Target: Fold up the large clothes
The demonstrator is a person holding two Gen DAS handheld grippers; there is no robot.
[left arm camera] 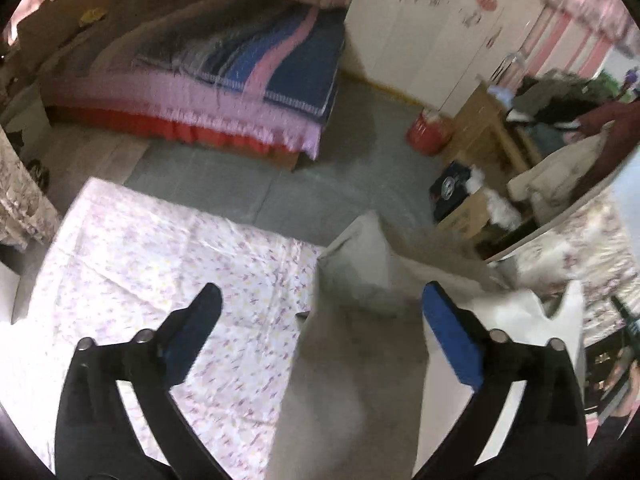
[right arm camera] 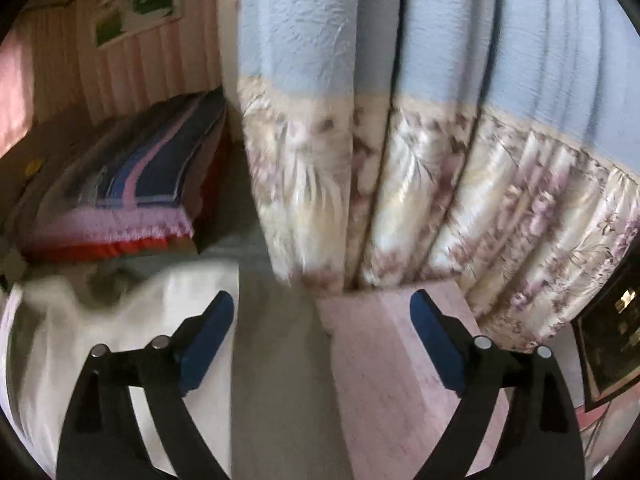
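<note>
A large off-white garment (left arm camera: 360, 340) lies bunched on the right part of a floral sheet (left arm camera: 160, 264), with a raised peak toward the far edge. My left gripper (left arm camera: 320, 308) is open just above it, its blue pads (left arm camera: 452, 340) wide apart and holding nothing. In the right wrist view the same garment (right arm camera: 120, 320) lies at the lower left, blurred. My right gripper (right arm camera: 322, 312) is open and empty, to the right of the garment, over grey floor and a pink board (right arm camera: 392, 380).
A bed with a striped blue and pink blanket (left arm camera: 248, 68) stands beyond grey floor. A white wardrobe (left arm camera: 440, 20), a red container (left arm camera: 428, 132) and a cluttered wooden shelf (left arm camera: 492, 128) are at the right. A blue and floral curtain (right arm camera: 400, 140) hangs close ahead of my right gripper.
</note>
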